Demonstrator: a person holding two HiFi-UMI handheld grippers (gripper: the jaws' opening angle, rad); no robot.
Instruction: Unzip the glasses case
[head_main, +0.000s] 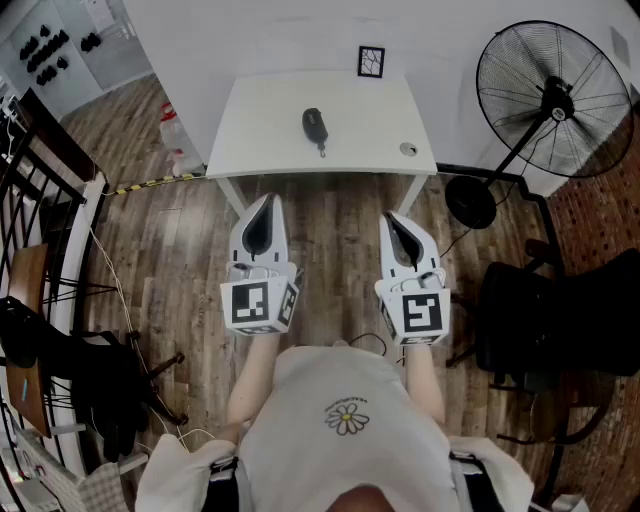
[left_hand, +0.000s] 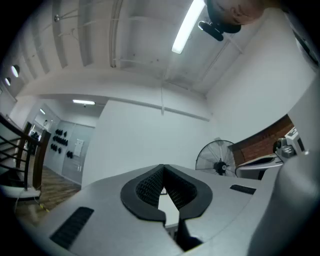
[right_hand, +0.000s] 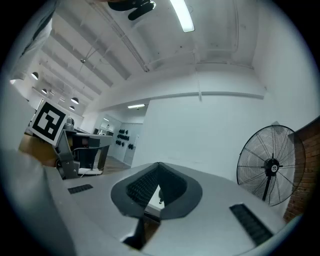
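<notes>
left gripper (head_main: 268, 200), right gripper (head_main: 391, 217): jaws pressed together, empty; glasses case (head_main: 315, 125) well apart on table (head_main: 260, 125).

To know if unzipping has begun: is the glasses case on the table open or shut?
Likely shut: the glasses case lies on the table as one compact dark oval. The zip is too small to see.

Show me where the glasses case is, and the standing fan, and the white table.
glasses case (head_main: 315, 124), head view, middle of its dark shell.
fan (head_main: 555, 98), head view, hub at the centre of its cage.
table (head_main: 260, 130), head view, bare white top left of the case.
</notes>
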